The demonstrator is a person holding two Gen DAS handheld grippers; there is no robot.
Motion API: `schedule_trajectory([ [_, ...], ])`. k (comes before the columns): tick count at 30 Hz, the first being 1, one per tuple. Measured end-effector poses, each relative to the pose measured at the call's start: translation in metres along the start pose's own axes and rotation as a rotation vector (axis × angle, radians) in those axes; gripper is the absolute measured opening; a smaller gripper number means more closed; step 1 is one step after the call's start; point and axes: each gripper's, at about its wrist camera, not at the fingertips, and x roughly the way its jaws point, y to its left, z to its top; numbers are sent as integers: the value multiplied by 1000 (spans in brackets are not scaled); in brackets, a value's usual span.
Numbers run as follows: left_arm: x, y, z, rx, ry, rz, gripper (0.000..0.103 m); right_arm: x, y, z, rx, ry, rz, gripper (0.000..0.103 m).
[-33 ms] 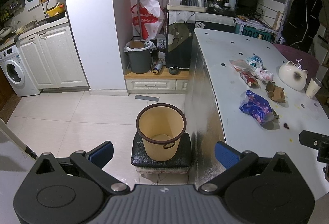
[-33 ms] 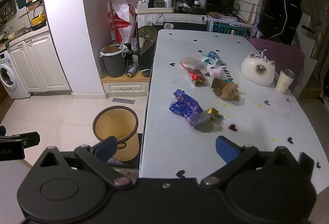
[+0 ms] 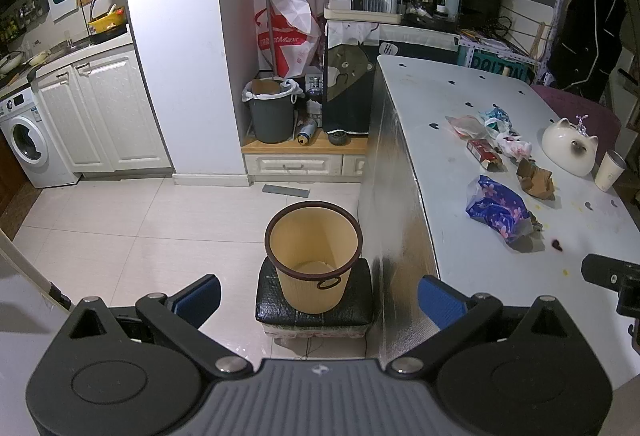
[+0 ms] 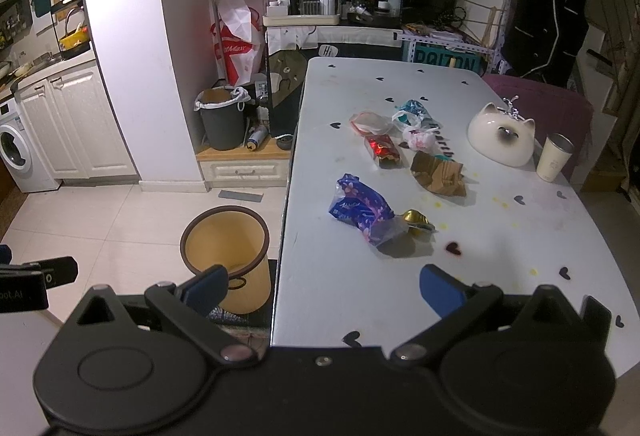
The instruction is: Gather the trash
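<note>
A yellow bin with a brown rim stands on a black stool beside the white table; it shows too in the right wrist view, bin. Trash lies on the table: a blue flowered wrapper, a gold foil cup, a crumpled brown paper bag, a red wrapper, a knotted white bag and a blue packet. My left gripper hangs open and empty above the bin. My right gripper is open and empty over the table's near left corner, short of the flowered wrapper.
A white cat-shaped ceramic piece and a cream cup stand at the table's right side. A grey lined bin sits on a low wooden step by the wall. A washing machine and white cabinets are at far left.
</note>
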Motion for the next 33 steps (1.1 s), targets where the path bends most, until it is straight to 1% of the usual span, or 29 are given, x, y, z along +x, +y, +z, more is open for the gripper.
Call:
schedule_trajectory([
  [33,-1,2,1,-2,2,-2,103,-1,2,0,-1,2,-5,103],
])
